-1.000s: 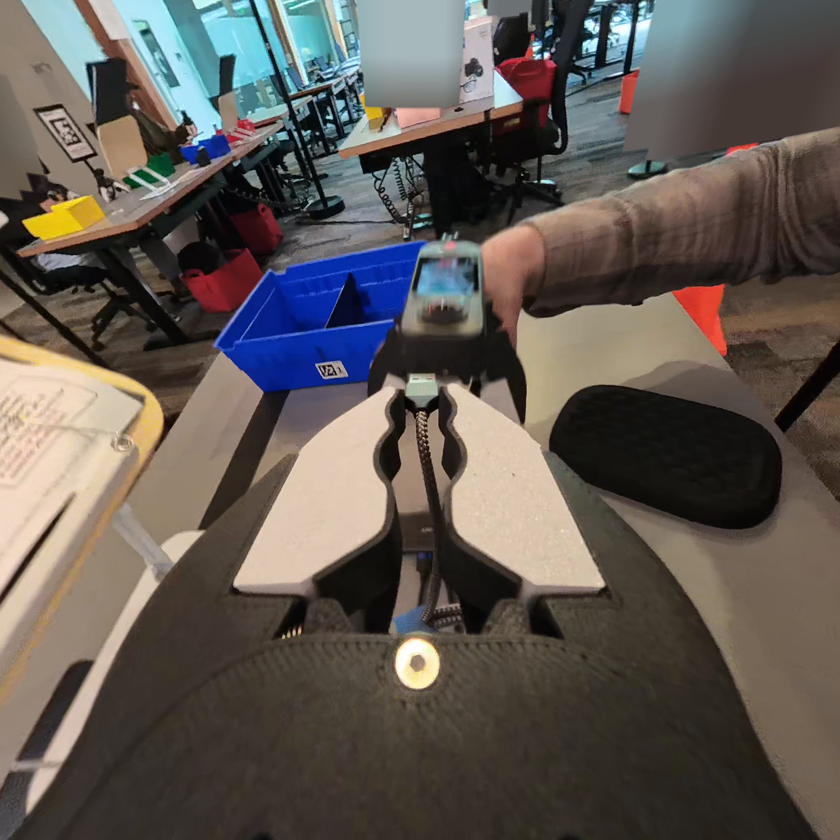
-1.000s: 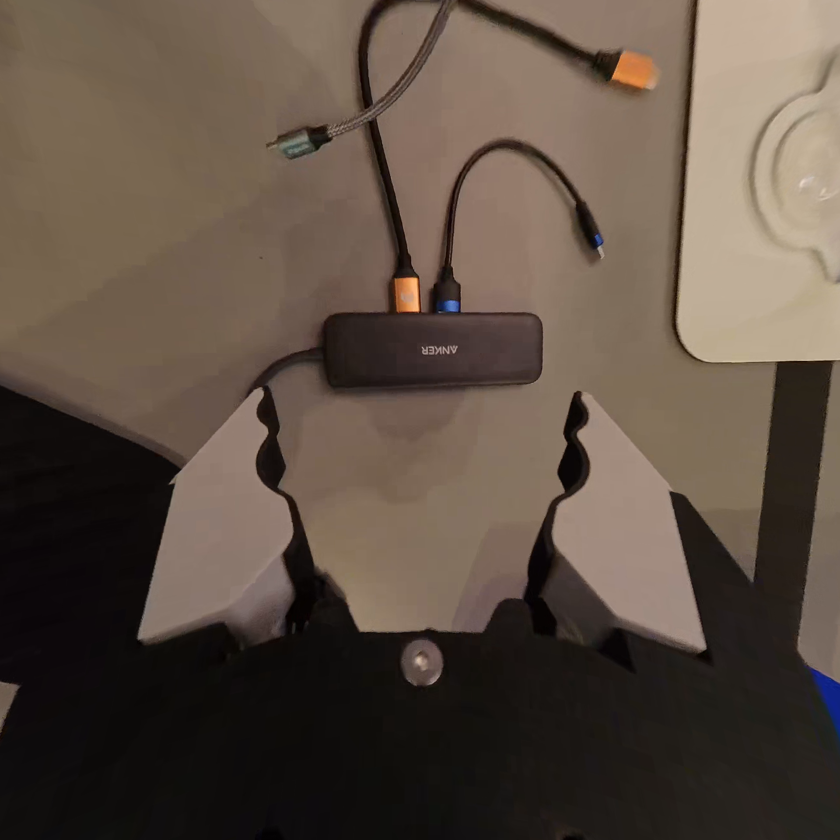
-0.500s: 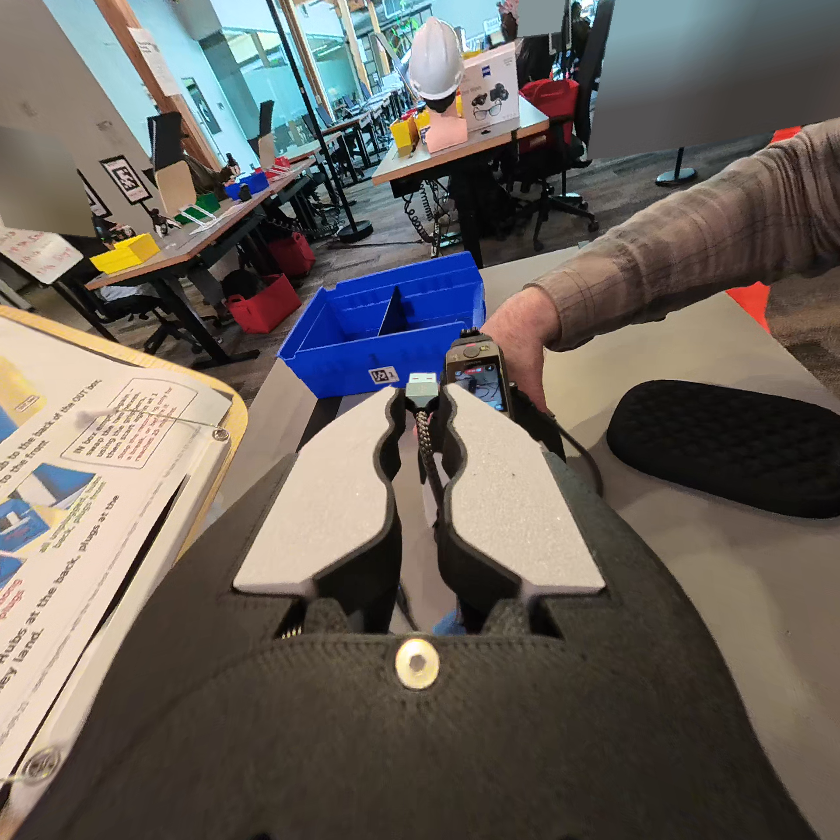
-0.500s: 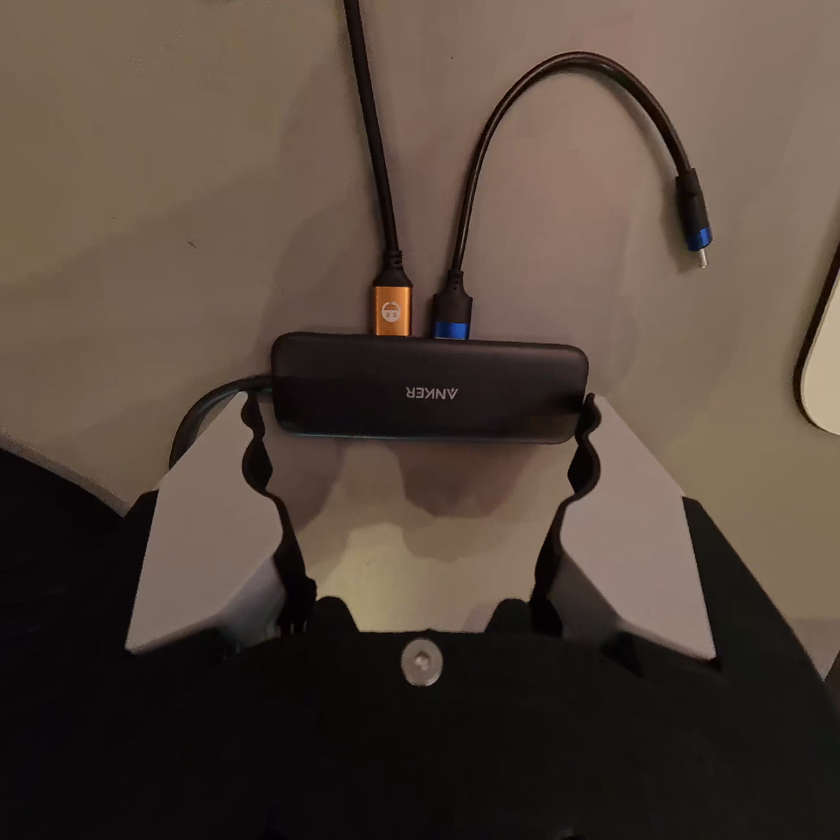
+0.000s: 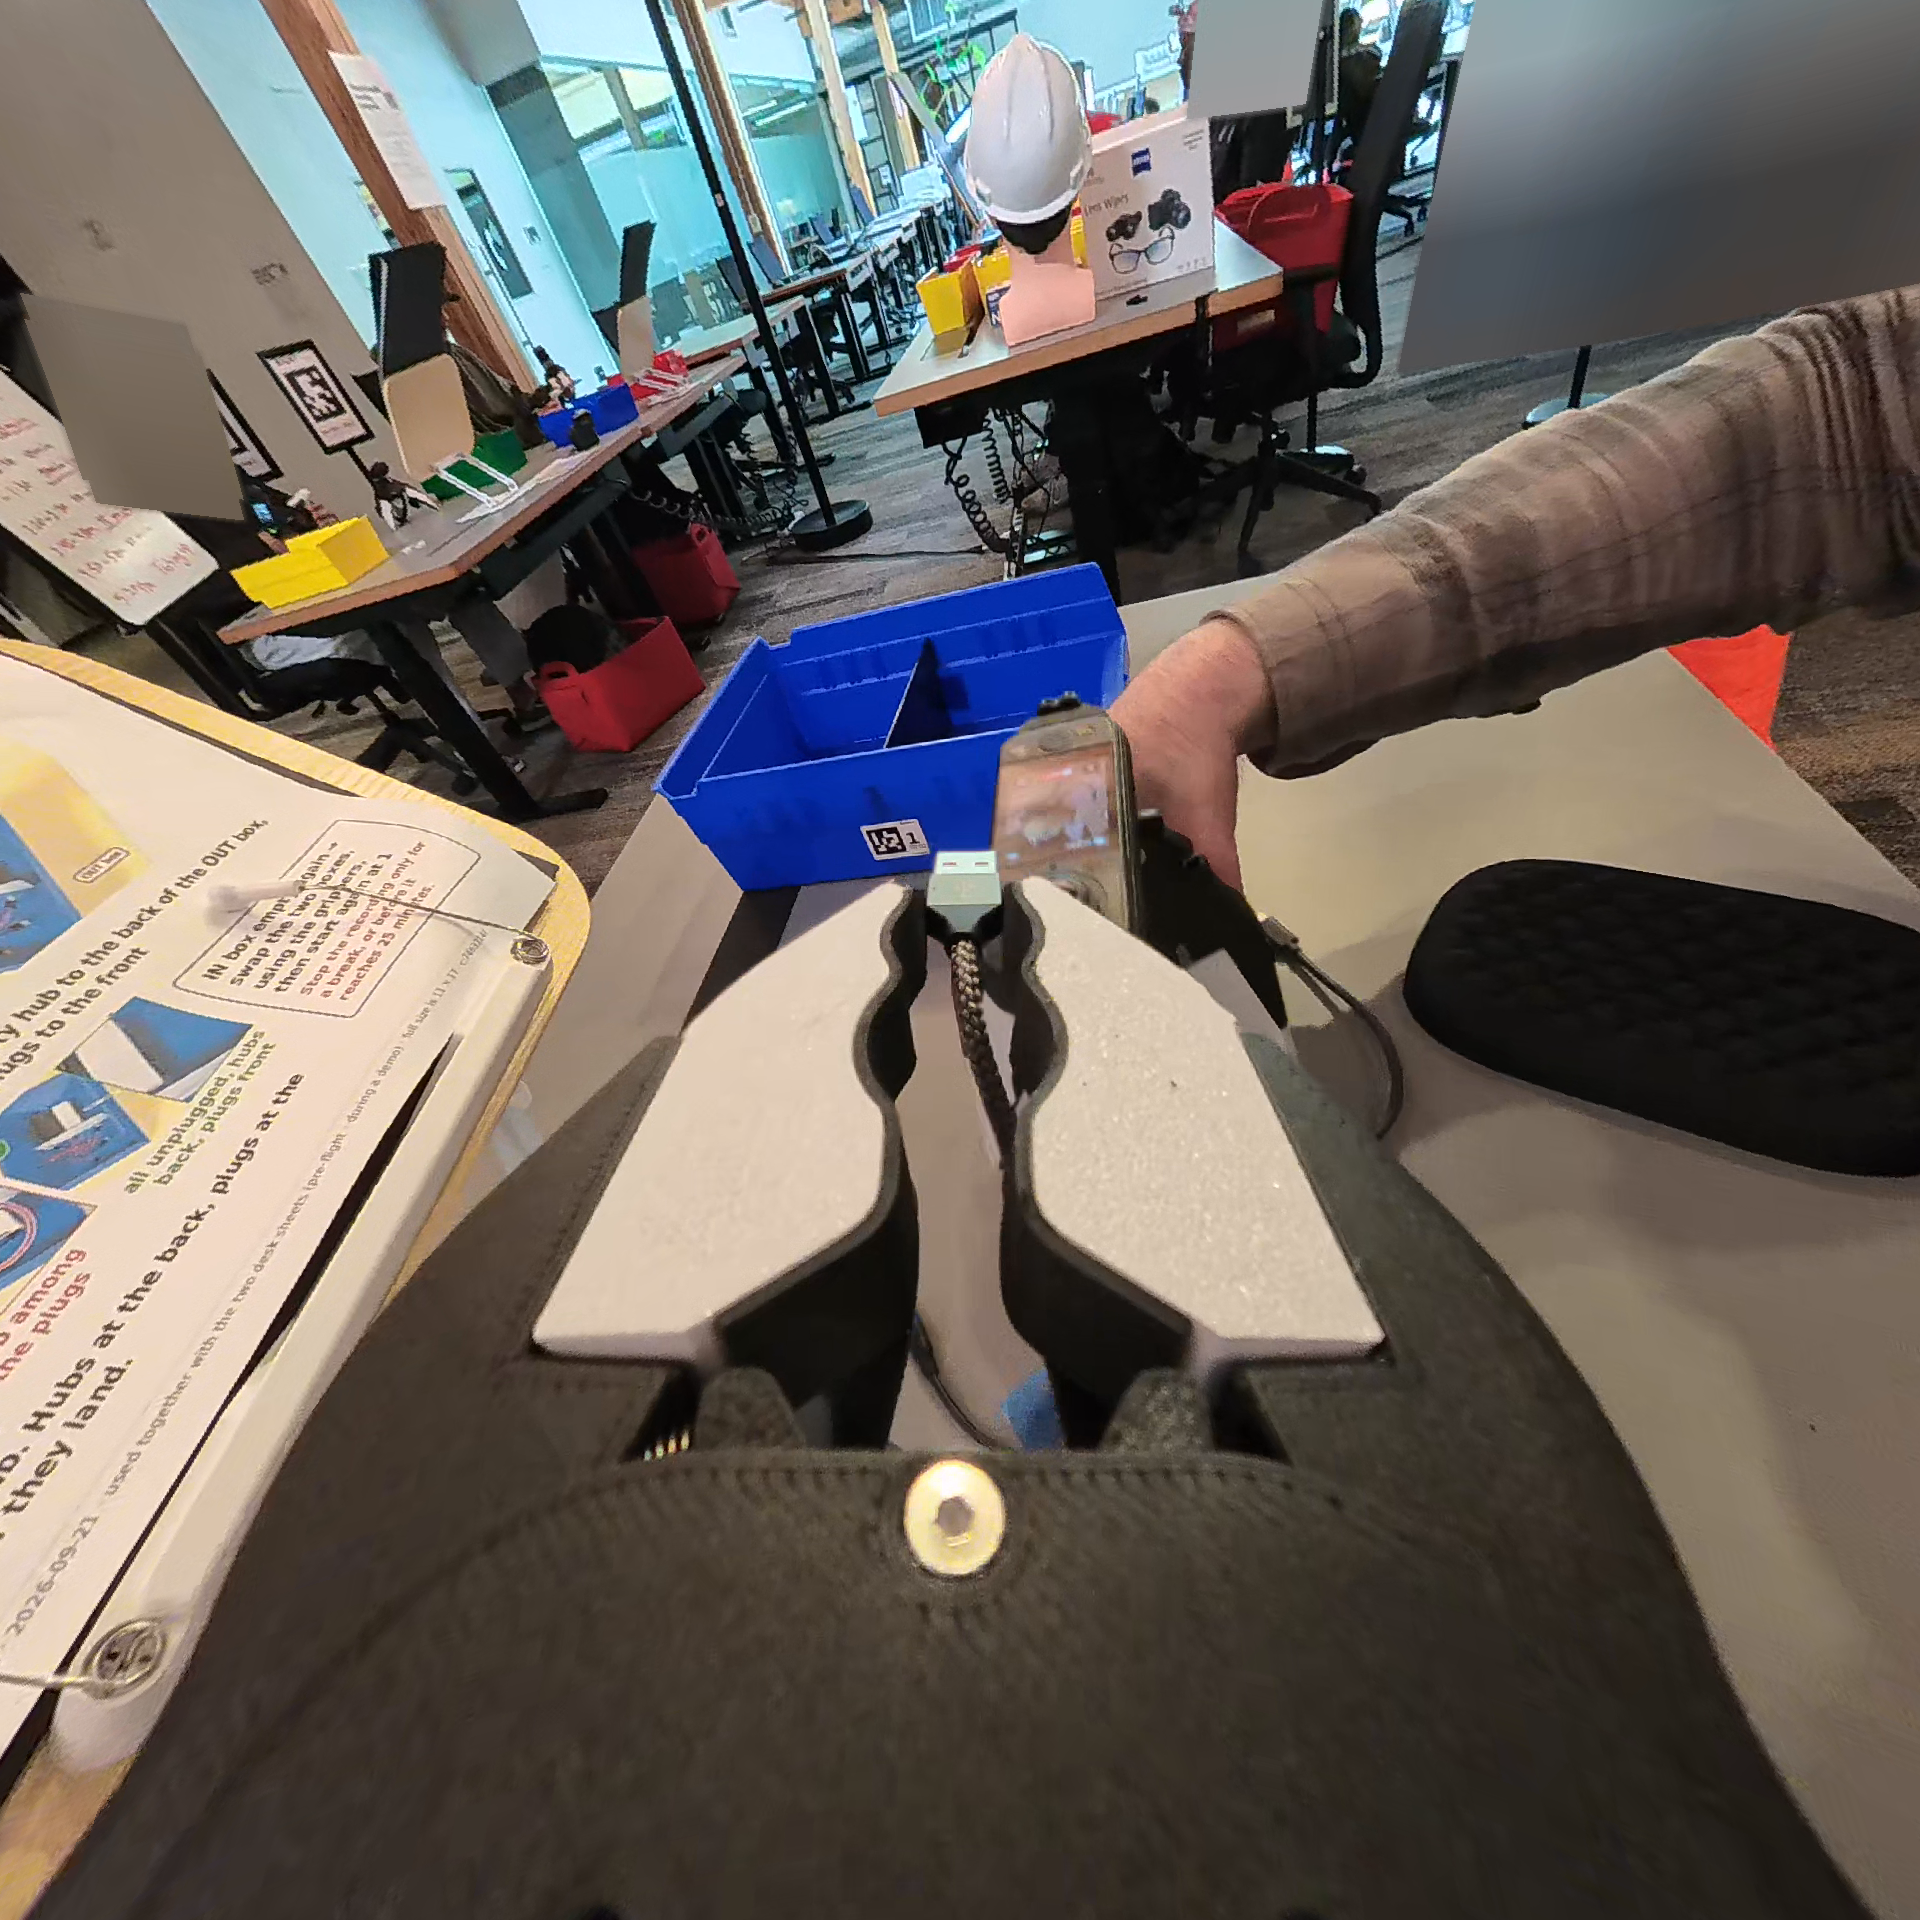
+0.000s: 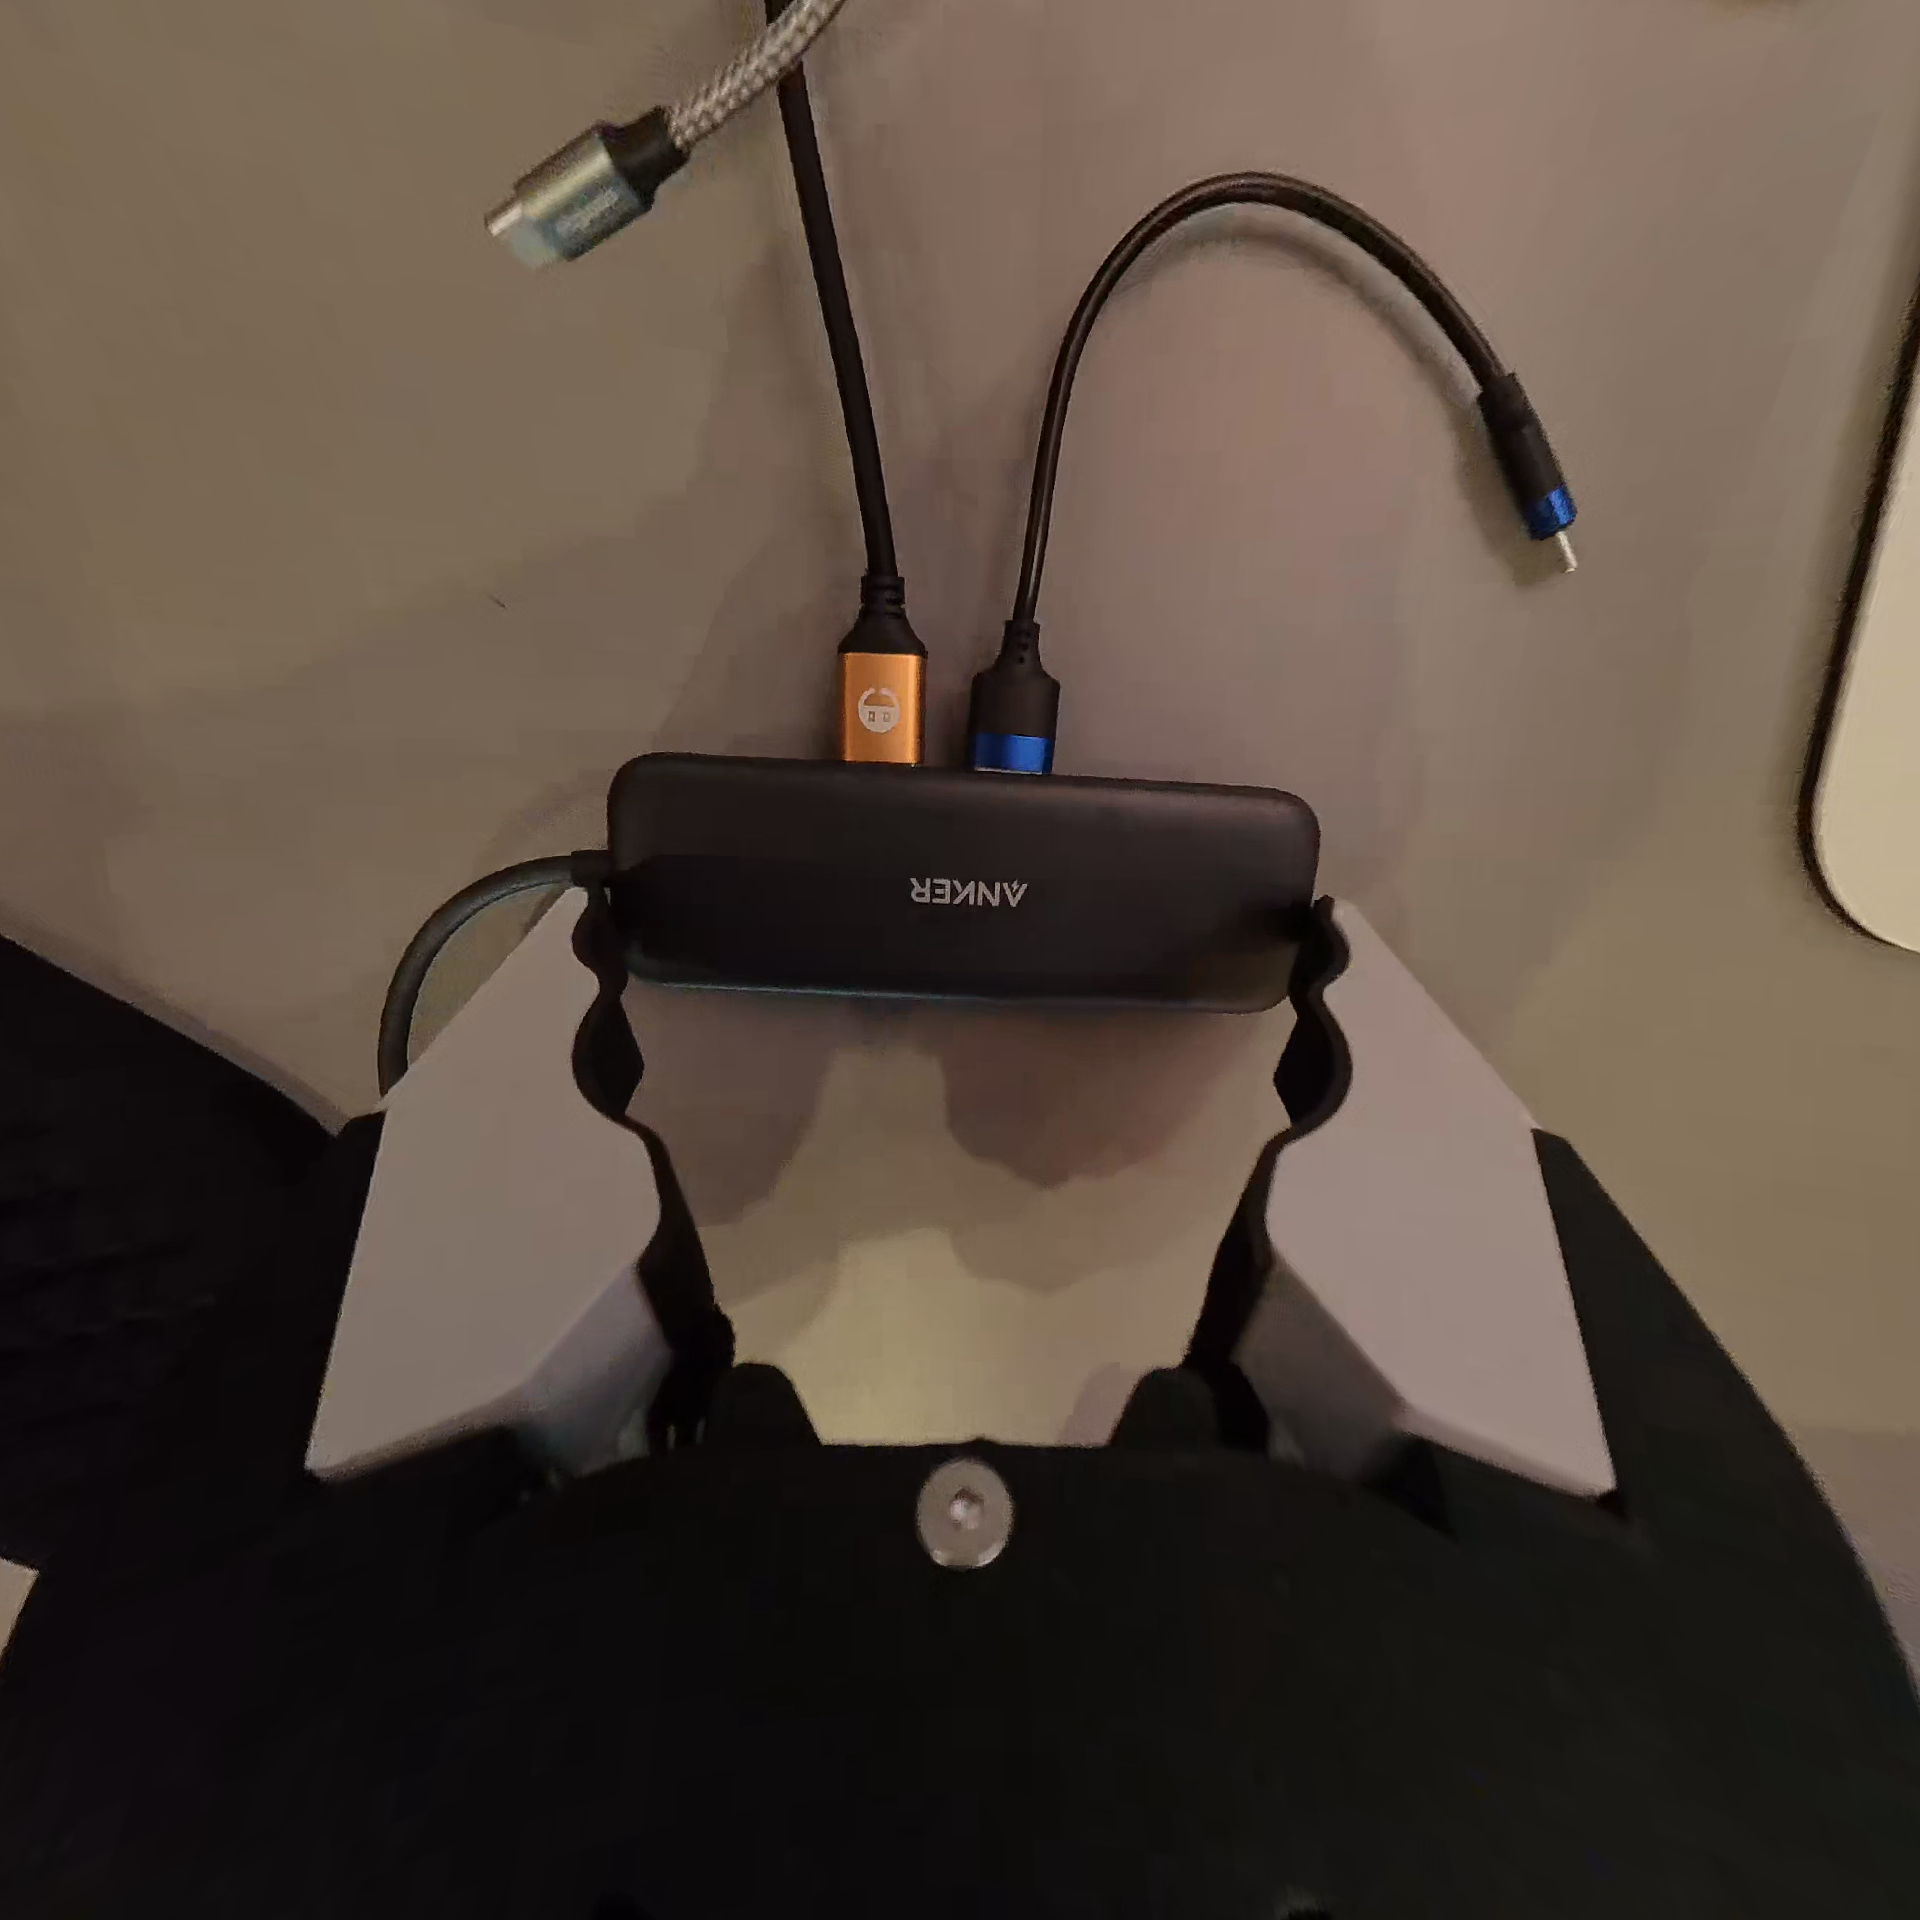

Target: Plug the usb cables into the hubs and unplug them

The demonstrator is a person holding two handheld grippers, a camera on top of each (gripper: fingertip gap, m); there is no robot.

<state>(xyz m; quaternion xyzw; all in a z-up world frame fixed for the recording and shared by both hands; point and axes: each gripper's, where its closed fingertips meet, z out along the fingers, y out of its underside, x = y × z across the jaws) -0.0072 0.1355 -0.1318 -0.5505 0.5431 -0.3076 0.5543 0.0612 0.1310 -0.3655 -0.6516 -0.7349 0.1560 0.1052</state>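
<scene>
My left gripper (image 5: 961, 930) is shut on a grey braided cable (image 5: 977, 1029), with its grey USB plug (image 5: 964, 883) sticking out past the fingertips, above the grey table. My right gripper (image 6: 958, 925) is shut on a black hub (image 6: 961, 883), one fingertip at each short end. An orange plug (image 6: 881, 707) and a blue plug (image 6: 1015, 722) sit in the hub's far side. The blue cable's loose end (image 6: 1538, 499) lies to the right. A second grey plug (image 6: 577, 213) lies at the upper left. The right gripper (image 5: 1070, 821) also shows in the left wrist view.
A blue divided bin (image 5: 831, 821) stands at the table's far edge. A black padded rest (image 5: 1683, 1008) lies at the right. An instruction sheet on a board (image 5: 208, 1039) fills the left. A person's hand and sleeve (image 5: 1455, 623) reach in from the right. A white tray edge (image 6: 1881, 623) is at the right. My hands' fingertips stand some 25 cm from each other.
My right gripper came down onto the hub and its fingers closed on the hub's ends. My left gripper kept its hold on the braided cable while its view shifted.
</scene>
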